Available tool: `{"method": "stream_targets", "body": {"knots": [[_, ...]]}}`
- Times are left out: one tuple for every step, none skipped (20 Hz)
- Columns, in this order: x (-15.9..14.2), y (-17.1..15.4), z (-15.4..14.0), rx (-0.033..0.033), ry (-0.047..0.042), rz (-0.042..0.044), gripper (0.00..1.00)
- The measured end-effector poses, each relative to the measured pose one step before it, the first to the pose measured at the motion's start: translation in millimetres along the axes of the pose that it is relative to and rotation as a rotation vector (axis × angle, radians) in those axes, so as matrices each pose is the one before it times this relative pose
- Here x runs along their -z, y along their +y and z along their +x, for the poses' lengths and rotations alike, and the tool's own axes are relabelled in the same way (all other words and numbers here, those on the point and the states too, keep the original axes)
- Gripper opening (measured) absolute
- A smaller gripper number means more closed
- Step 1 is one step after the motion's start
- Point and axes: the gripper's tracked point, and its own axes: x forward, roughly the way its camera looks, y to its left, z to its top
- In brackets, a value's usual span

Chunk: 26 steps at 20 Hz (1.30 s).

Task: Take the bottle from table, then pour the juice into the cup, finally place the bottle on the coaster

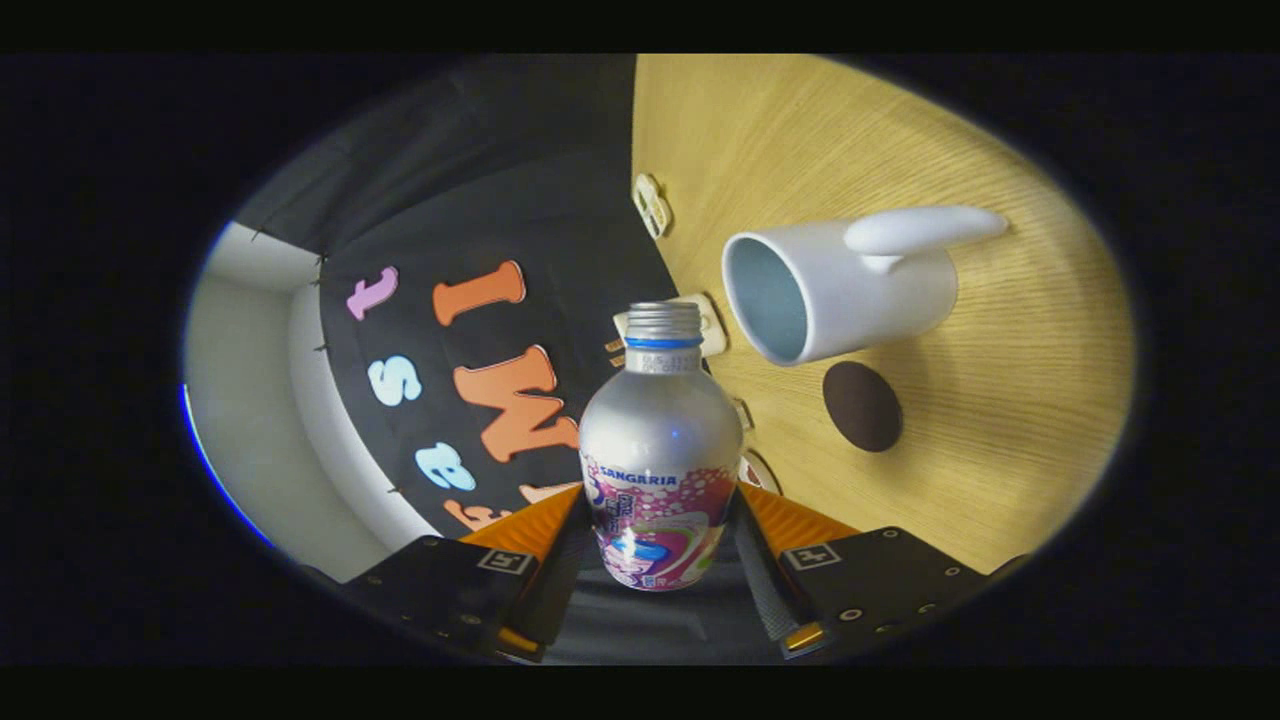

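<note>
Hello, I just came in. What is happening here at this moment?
A handheld tool is shut on a silver juice bottle, one finger on each side of its label. The whole view is rolled sideways, so the bottle seems tipped toward the white cup on the wooden table. A dark round coaster lies beside the cup.

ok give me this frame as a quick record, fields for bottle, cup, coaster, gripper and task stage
bottle: silver bottle with a printed label, held between the fingers, neck pointing ahead of them
gripper: gripper shut on the bottle, both fingers against its lower body
cup: white cup with a handle, on the wooden table, beyond the bottle's neck and to one side, mouth facing the camera
coaster: dark round coaster, bare, on the table beside the cup
view: rolled, so the table runs up one side
task stage: bottle taken; pouring apparently not begun; coaster step not yet done
</note>
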Motion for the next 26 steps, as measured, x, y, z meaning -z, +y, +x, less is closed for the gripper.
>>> {"method": "stream_targets", "body": {"knots": [[0.97, 0.49, -0.90, -0.00255, -0.00259, -0.05670, 0.76], [0.47, 0.67, -0.28, -0.00175, -0.00332, -0.06223, 0.76], [-0.50, 3.43, -0.78, -0.00244, -0.00410, -0.06316, 0.76], [-0.11, 3.56, -0.21, -0.00739, -0.00123, -0.06360, 0.75], [-0.05, 6.44, -1.98, -0.01460, -0.00417, -0.06468, 0.75], [0.07, 5.12, -1.46, -0.01567, 0.00625, -0.06784, 0.76], [-1.74, 2.64, -1.22, -0.00554, -0.00403, -0.07288, 0.75], [-3.96, 1.31, -1.46, -0.00247, -0.00530, -0.07025, 0.75], [-3.24, 1.97, -2.55, -0.00280, -0.01254, -0.06951, 0.75], [-4.46, 0.46, 0.09, -0.00391, -0.02356, -0.07069, 0.75], [-1.43, 1.48, 0.81, -0.00035, -0.01559, -0.06400, 0.75], [-0.85, 2.21, 0.58, -0.00406, -0.01041, -0.05271, 0.76], [0.13, 0.60, 1.57, 0.00106, -0.00591, -0.04704, 0.76], [3.92, -2.45, 1.35, 0.01041, 0.01140, -0.04673, 0.76], [4.26, -1.58, 0.77, 0.00800, 0.00967, -0.05306, 0.76], [1.16, -0.63, 0.66, 0.00374, 0.00117, -0.06162, 0.76], [-1.43, 0.01, 2.73, 0.00231, -0.00648, -0.06802, 0.76], [-1.26, 0.38, 2.32, 0.00000, -0.01349, -0.06423, 0.76], [1.59, 1.16, 1.71, -0.00182, -0.00712, -0.06238, 0.76], [2.79, -0.17, 1.68, -0.00191, -0.00511, -0.05700, 0.76], [1.35, 3.28, 1.52, -0.00494, -0.00704, -0.05367, 0.76], [-0.24, 2.82, 2.43, -0.00207, -0.00560, -0.05440, 0.76], [-1.10, 2.85, 1.91, -0.00386, -0.00854, -0.05634, 0.76], [-0.29, 0.13, 1.06, 0.00382, -0.00020, -0.05927, 0.76], [-1.75, -0.36, 1.85, 0.00952, -0.00015, -0.06632, 0.76], [0.13, 0.40, -0.16, 0.00881, 0.00757, -0.05546, 0.76]]}}
